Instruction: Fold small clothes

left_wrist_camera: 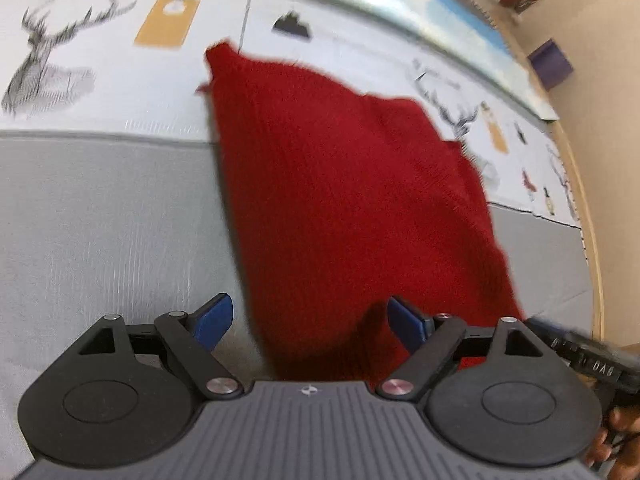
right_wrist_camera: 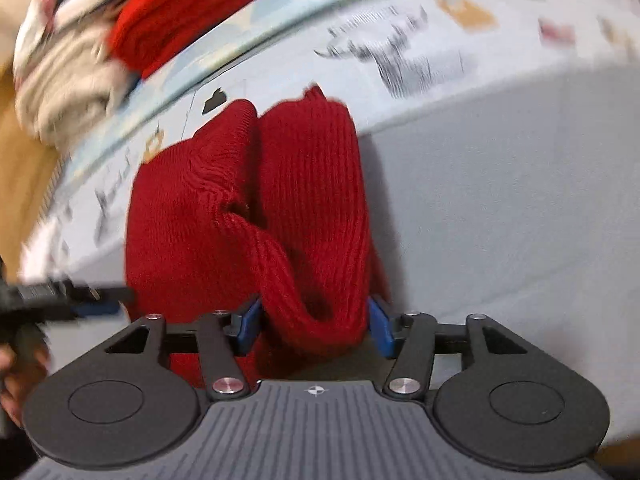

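Observation:
A red knitted garment [left_wrist_camera: 344, 200] lies spread on the grey and white printed mat [left_wrist_camera: 100, 216]. My left gripper [left_wrist_camera: 310, 322] is open, its blue fingers [left_wrist_camera: 212, 320] wide apart just above the garment's near edge, nothing between them. In the right wrist view the same red garment [right_wrist_camera: 280, 208] is bunched into folds, and a thick fold sits between the blue pads [right_wrist_camera: 250, 322] of my right gripper [right_wrist_camera: 314, 324]. The jaws stand fairly wide around that fold. The left gripper [right_wrist_camera: 60, 296] shows at the left edge of the right wrist view.
A pile of folded clothes [right_wrist_camera: 120, 32], red, white and beige, sits beyond the mat's far edge. A purple block [left_wrist_camera: 552, 64] stands on the tan floor to the right. The mat carries deer and tag prints [left_wrist_camera: 168, 20].

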Tool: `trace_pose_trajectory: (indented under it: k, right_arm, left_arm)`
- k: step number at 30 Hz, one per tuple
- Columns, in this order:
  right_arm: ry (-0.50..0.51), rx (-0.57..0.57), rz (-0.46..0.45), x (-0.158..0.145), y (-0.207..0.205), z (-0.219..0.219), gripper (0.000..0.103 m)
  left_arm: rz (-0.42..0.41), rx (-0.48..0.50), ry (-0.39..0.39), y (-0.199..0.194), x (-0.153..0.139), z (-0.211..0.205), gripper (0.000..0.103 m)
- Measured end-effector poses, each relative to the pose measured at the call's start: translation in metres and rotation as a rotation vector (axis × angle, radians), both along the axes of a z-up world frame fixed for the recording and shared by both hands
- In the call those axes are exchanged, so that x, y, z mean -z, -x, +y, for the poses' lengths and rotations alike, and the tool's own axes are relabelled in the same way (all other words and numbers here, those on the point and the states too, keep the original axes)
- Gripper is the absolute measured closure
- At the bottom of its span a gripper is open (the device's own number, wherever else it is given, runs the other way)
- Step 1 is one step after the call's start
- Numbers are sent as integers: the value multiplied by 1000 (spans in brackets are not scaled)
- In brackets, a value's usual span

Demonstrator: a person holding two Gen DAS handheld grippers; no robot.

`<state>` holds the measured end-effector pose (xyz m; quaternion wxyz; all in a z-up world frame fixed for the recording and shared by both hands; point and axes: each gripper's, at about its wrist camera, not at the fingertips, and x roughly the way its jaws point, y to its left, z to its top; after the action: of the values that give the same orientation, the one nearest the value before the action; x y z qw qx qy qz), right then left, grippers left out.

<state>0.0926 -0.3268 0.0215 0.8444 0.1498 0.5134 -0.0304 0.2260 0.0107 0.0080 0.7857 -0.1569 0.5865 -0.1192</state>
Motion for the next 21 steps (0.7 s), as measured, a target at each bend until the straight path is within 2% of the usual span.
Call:
trace_pose_trajectory:
  k: [2, 4, 7, 9, 12, 16, 21]
  right_arm:
    - [112, -56, -58, -18, -5, 5, 45]
    - [155, -83, -112, -31, -12, 6, 45]
    - [98, -84, -212, -38, -24, 0, 40]
    - [49, -94, -238, -31, -39, 2, 37]
    - [-22, -97, -211, -7, -69, 11, 37]
    - [-162, -57, -91, 29, -109, 18, 37]
    - [-150, -92, -43, 50, -134, 34, 35]
  left_arm:
    - [-31, 18, -2, 0, -5, -4, 15]
    - [-44, 35, 8, 1, -10, -9, 15]
    - [-53, 58, 14, 0, -12, -17, 15]
    - [-42, 57, 2, -1, -9, -22, 15]
    - [-32, 52, -14, -4, -6, -26, 15]
    - [-38, 54, -21, -8, -6, -28, 15]
    - [-31, 52, -42, -8, -3, -20, 15]
